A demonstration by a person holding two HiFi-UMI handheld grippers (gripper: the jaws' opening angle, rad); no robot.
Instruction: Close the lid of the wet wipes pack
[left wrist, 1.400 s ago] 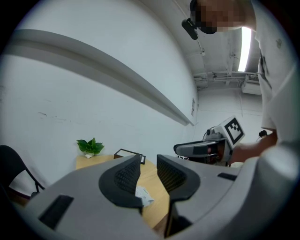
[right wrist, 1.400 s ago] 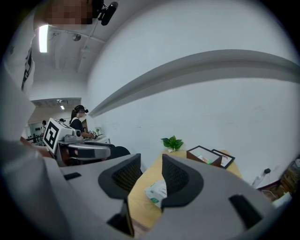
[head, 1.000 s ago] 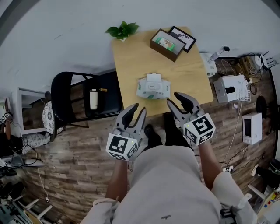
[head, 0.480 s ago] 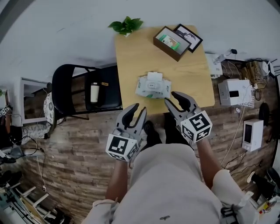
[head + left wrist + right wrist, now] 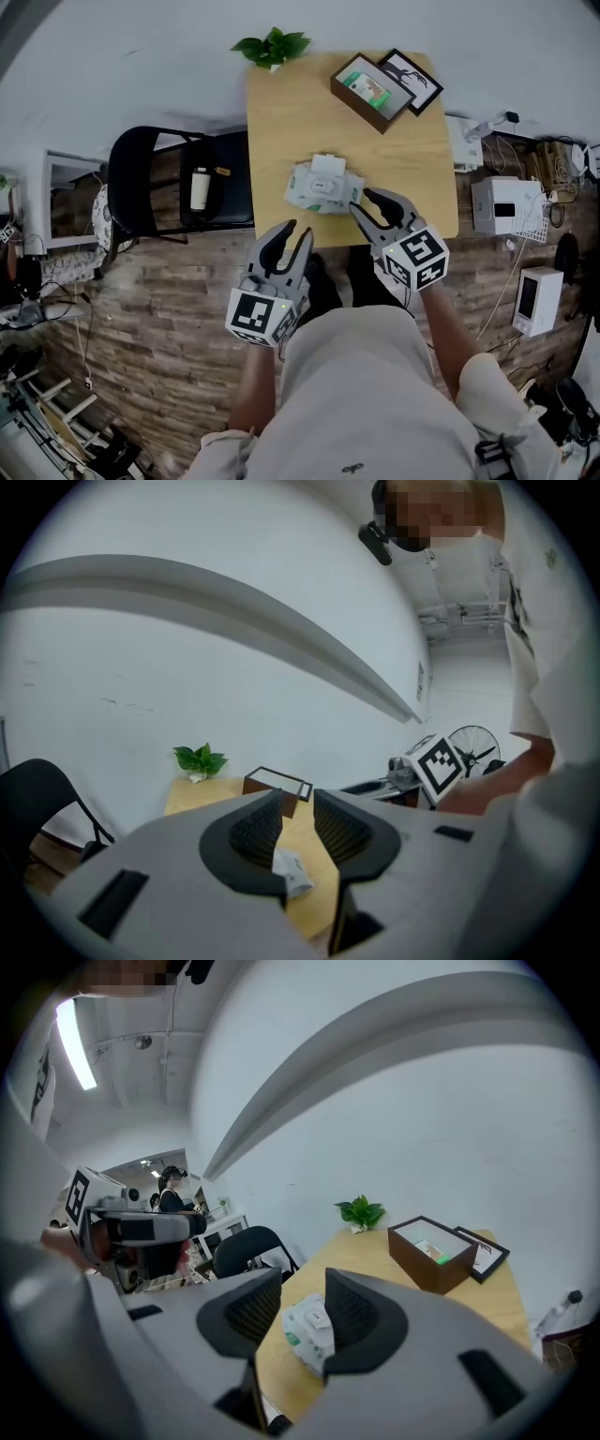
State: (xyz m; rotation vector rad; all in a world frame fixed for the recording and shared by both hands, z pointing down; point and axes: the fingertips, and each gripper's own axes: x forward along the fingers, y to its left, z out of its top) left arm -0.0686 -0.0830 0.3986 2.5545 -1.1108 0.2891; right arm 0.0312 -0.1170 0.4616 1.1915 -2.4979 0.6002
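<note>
The wet wipes pack (image 5: 323, 186) lies near the front edge of the wooden table (image 5: 291, 112), white and green, with its white lid (image 5: 328, 165) flipped open toward the far side. My right gripper (image 5: 372, 204) is open, its jaws just right of the pack over the table's front edge, apart from it. My left gripper (image 5: 289, 240) is open too, below the table edge, off the table. In the right gripper view the pack (image 5: 307, 1333) shows between the jaws of the right gripper (image 5: 303, 1302). In the left gripper view the pack (image 5: 292, 874) lies beyond the left gripper (image 5: 298, 819).
A brown open box (image 5: 367, 91) and a black picture frame (image 5: 414, 77) sit at the table's far right. A small green plant (image 5: 273, 47) stands at the far left corner. A black chair (image 5: 178, 187) with a bottle (image 5: 199, 188) is left of the table.
My right gripper has moved forward and left, closer to the wipes pack. The left gripper has stayed where it was.
</note>
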